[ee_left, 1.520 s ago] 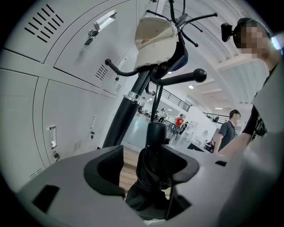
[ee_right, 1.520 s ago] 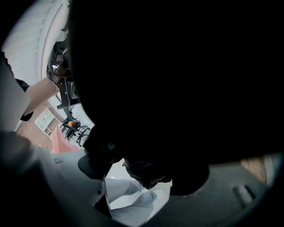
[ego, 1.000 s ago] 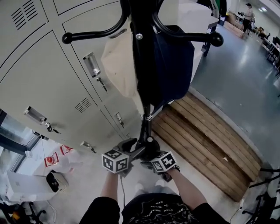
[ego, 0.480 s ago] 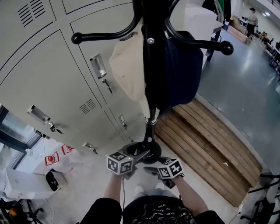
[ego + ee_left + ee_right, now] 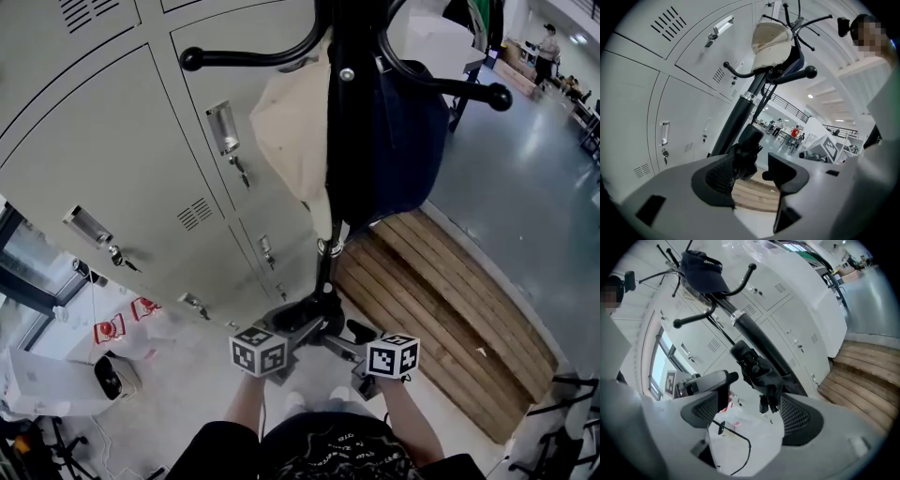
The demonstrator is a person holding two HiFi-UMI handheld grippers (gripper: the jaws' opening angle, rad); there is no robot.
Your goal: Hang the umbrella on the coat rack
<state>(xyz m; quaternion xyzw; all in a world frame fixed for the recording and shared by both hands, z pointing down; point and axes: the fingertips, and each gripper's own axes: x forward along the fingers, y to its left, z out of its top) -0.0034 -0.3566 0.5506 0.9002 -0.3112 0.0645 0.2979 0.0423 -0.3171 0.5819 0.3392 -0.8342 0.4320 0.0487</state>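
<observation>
1. Now gripping the black folded umbrella (image 5: 746, 152) with the left gripper (image 5: 305, 323), jaws set wide round it and just drawn in a little; snug against the left-hand pad, up off the floor (image 5: 202, 370), low in front of the coat rack (image 5: 339, 112) pole.
2. Holding the right gripper (image 5: 751, 406) just beside it, jaws wide apart and clamped on nothing; near the right-hand jaw, only the umbrella's dangling strap (image 5: 765, 401).
3. Not yet hung on any of the rack's black knob-ended hooks (image 5: 192, 59), well above both grippers.
4. Up on those hooks, carrying a cream cloth item (image 5: 291, 141) and a dark blue one (image 5: 412, 131), side by side against the pole.
5. Standing close to grey lockers (image 5: 112, 169) on the left and a wooden slatted platform (image 5: 441, 300) on the right, its near edge close to the lower pole.
6. Down on the floor below the lockers, showing a white plastic bag (image 5: 141, 349) with red marks, well apart from the umbrella.
</observation>
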